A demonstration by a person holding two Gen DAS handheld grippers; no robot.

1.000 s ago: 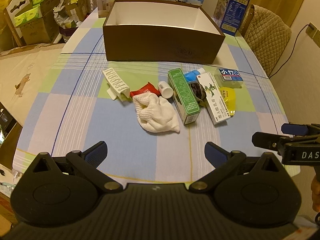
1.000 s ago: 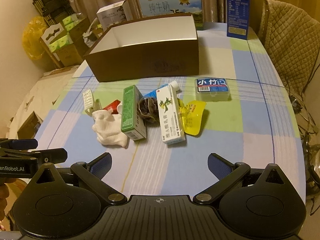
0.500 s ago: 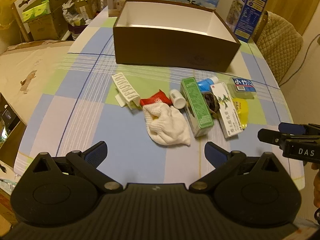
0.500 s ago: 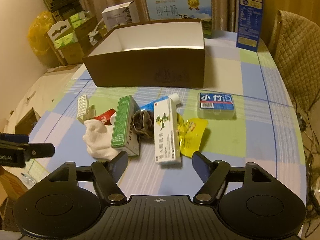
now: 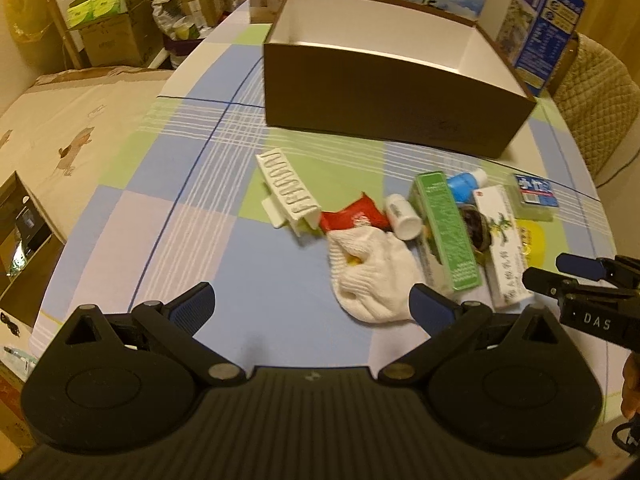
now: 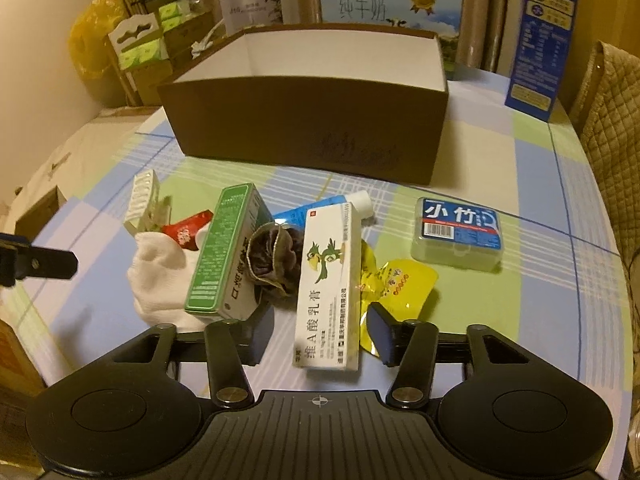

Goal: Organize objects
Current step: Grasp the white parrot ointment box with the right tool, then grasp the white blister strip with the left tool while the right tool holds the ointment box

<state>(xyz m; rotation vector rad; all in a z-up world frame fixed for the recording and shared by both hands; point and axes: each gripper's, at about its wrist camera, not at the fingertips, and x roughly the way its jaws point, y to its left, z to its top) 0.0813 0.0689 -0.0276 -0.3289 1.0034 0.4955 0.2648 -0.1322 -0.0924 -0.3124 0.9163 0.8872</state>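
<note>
Nothing is yet packed: the brown box (image 6: 304,136) is seen empty, with both hand-held grippers spread wide, nothing gripped.

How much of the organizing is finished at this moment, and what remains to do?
Nothing looks done: no item shows in the visible part of the brown box. In hand: the right hand-held gripper is open, with its fingers on either side of the white ointment box, not closed on it. The left hand-held gripper is open and holds nothing. Left: the whole pile, including the green box, white cloth and floss case.
</note>
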